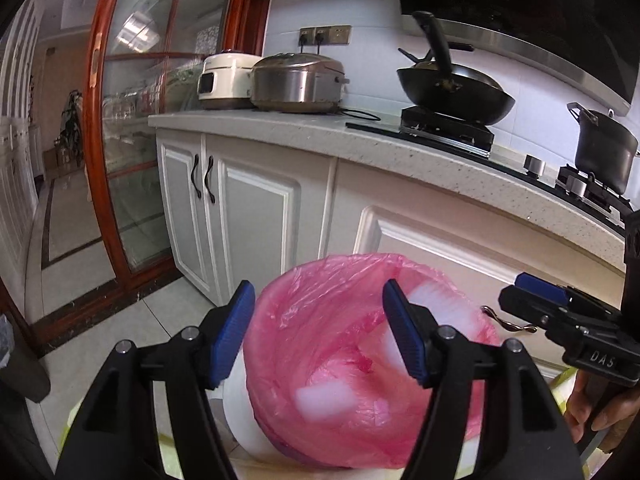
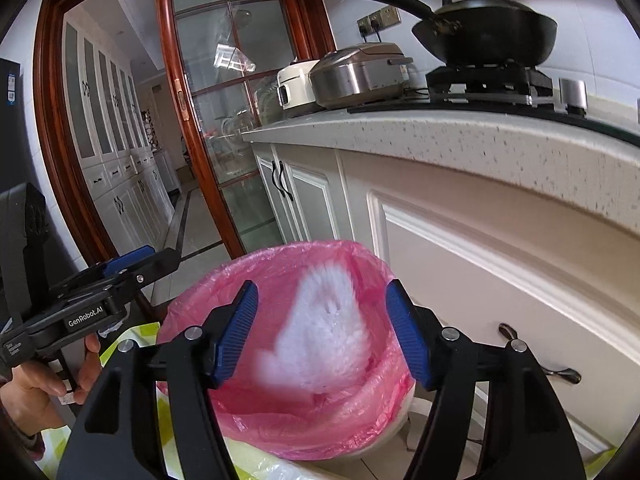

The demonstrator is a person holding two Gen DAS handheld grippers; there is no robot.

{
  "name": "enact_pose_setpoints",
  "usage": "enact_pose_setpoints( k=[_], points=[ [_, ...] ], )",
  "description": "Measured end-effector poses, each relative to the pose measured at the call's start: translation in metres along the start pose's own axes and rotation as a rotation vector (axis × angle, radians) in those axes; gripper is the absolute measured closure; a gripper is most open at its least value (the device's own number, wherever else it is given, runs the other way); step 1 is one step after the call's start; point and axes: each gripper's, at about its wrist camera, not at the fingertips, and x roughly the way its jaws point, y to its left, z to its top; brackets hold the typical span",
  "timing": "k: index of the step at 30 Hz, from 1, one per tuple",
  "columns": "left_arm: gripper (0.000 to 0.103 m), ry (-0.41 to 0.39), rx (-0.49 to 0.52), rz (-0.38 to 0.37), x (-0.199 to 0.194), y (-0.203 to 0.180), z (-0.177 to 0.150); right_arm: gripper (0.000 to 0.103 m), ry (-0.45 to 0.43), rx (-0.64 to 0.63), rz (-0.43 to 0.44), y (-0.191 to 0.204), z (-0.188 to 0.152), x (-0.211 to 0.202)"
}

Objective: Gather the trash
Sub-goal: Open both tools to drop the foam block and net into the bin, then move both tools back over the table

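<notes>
Trash bin (image 1: 360, 364), white, lined with a pink plastic bag (image 2: 280, 412): we record it standing on the tiled floor directly in front of the white lower cabinets (image 1: 256, 216), close below both grippers.

Contents: a blurred white mass (image 2: 324, 328) shows in the mouth of the bin, between the right gripper's finger pads and touching neither; we cannot tell whether it is in the air or resting on the liner. From the left wrist view we see white patches (image 1: 324, 396) inside the bag.

Left gripper (image 1: 318, 334): we hold it above the near rim of the bin, pointing forward and down into the opening. Blue pads (image 1: 234, 332) stand wide apart with nothing between them. In the right wrist view the same gripper (image 2: 136, 262) appears at the left, level with the rim, with the hand (image 2: 36, 384) wrapped round its grip.

Right gripper (image 2: 322, 334): we hold it over the bin mouth, angled downward, pads spread wide and holding nothing. The left wrist view shows it (image 1: 536, 286) at the far right edge, beside the bin, with the hand (image 1: 596, 408) below it.

Surroundings: speckled countertop (image 1: 360, 140) bearing two cookers (image 1: 296, 82), a black wok (image 1: 456, 92) on the hob and a dark pot (image 1: 604, 152); glass door in red wood frame (image 1: 132, 120) at left.
</notes>
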Motion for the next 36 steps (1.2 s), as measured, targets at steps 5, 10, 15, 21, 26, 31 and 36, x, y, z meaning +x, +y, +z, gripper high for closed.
enact_pose_setpoints(
  k=[5,10,15,21,26,31,36],
  points=[
    [0.039,0.004,-0.025,0.002,-0.016,0.004,-0.011,0.039,0.015,-0.036,0.006,0.015,-0.015,-0.012],
    [0.034,-0.02,-0.014,0.012,-0.067,0.001,-0.022,0.039,-0.013,-0.034,0.012,0.029,-0.028,-0.071],
    [0.028,-0.042,-0.029,0.016,-0.146,-0.008,-0.037,0.039,-0.037,-0.081,0.0,0.051,-0.041,-0.153],
    [0.013,-0.083,0.013,0.008,-0.247,-0.037,-0.072,0.035,-0.058,-0.107,-0.044,0.076,-0.076,-0.257],
    [0.005,-0.064,0.071,-0.029,-0.324,-0.072,-0.124,0.032,-0.048,-0.093,-0.084,0.09,-0.125,-0.325],
    [0.005,-0.008,0.1,-0.045,-0.368,-0.093,-0.177,0.028,-0.006,-0.053,-0.126,0.096,-0.182,-0.374],
    [0.005,0.027,0.088,-0.048,-0.395,-0.102,-0.222,0.027,0.027,-0.035,-0.181,0.105,-0.235,-0.404]
  ],
)
